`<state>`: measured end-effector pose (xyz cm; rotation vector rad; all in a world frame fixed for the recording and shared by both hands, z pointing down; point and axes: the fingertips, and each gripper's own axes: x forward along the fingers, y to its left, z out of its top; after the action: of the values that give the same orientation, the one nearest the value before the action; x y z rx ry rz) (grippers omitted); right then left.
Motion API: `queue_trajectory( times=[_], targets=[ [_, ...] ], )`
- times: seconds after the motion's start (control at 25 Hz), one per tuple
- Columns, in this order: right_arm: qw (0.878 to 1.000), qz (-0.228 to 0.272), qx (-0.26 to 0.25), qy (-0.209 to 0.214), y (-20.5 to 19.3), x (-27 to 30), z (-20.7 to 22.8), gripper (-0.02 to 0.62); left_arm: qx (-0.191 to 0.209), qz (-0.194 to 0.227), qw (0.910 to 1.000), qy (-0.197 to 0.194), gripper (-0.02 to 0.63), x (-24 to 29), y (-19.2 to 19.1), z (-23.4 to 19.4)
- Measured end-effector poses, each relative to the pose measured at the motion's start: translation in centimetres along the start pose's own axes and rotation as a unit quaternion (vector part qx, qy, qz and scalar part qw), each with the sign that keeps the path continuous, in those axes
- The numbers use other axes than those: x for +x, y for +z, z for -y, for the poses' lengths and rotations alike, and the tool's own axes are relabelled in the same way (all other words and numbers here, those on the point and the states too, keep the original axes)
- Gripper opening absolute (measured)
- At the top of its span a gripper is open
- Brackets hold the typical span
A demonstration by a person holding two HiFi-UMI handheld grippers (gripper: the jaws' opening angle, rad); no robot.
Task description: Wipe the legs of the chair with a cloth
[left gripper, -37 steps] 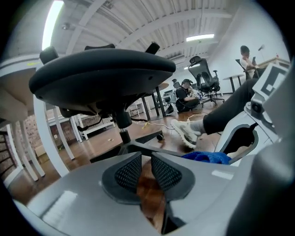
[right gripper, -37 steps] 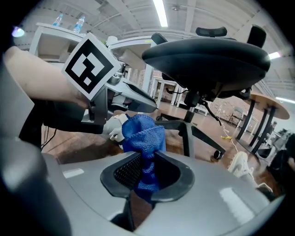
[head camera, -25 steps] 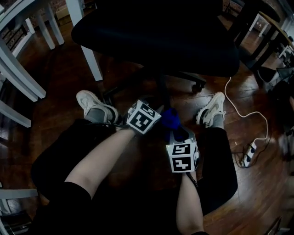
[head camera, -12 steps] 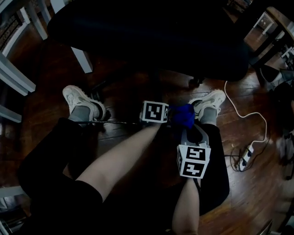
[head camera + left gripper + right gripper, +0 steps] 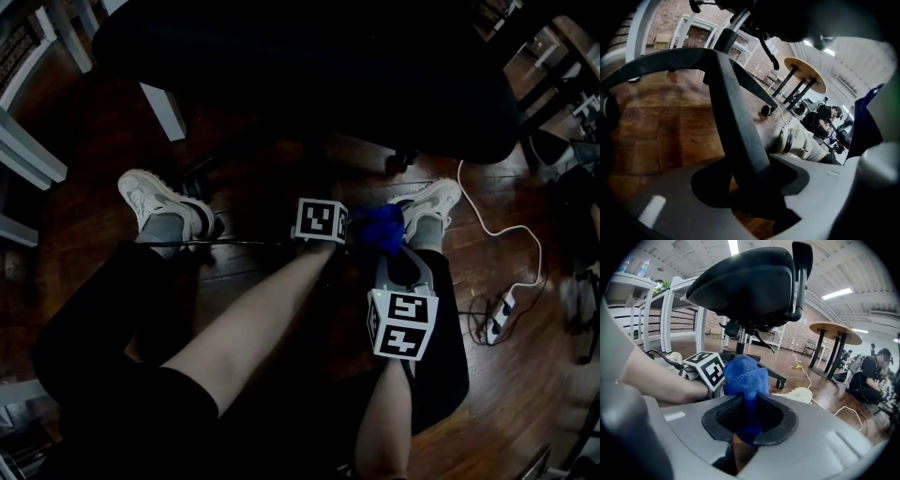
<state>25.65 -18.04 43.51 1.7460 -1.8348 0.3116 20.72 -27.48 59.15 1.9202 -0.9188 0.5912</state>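
Note:
The black office chair [image 5: 309, 66] fills the top of the head view, its base in shadow beneath the seat. One dark chair leg [image 5: 736, 122] runs down between the jaws of my left gripper [image 5: 750, 187], which have just been closing. A sliver of floor still shows beside the leg, so they are open around it. Its marker cube [image 5: 321, 221] sits right next to the blue cloth [image 5: 380, 228]. My right gripper [image 5: 747, 416] is shut on the blue cloth [image 5: 746, 380], which bunches up above its fingers, close to the chair base.
The person's shoes [image 5: 155, 202] [image 5: 431, 211] stand either side of the grippers on the dark wood floor. White table legs [image 5: 164, 108] rise at upper left. A white cable and power strip [image 5: 506, 314] lie at right. A chair caster [image 5: 403, 161] is just beyond the cloth.
My left gripper has moved right and down, rolling over, to sit beside the cloth at the chair base. My right gripper with the cloth shifted slightly right.

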Motion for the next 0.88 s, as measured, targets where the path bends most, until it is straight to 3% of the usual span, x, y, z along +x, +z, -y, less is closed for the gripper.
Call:
queue_trajectory(
  times=[0.2,0.44,0.56,0.76,0.88],
  targets=[
    [1.000,-0.006,-0.028,0.003,0.3,1.1,-0.7,0.086,0.040,-0.018,0.9990,0.011,0.241,-0.6,-0.7,-2.6],
    [0.994,0.003,-0.106,0.042,1.9,4.8,-4.0,0.086,0.064,-0.062,0.9953,-0.038,0.230,-4.5,-3.1,-4.4],
    [0.988,0.011,-0.145,0.060,3.3,7.0,-5.8,0.086,0.100,-0.081,0.9907,-0.045,0.235,-5.4,-4.1,-4.7],
    [0.975,0.031,-0.208,0.075,6.3,9.8,-8.5,0.086,0.108,-0.071,0.9899,-0.060,0.245,-6.1,-4.7,-4.7],
    [0.963,0.048,-0.255,0.075,8.4,11.8,-9.2,0.086,0.133,-0.045,0.9880,-0.065,0.255,-6.7,-4.4,-4.5]
  ],
)
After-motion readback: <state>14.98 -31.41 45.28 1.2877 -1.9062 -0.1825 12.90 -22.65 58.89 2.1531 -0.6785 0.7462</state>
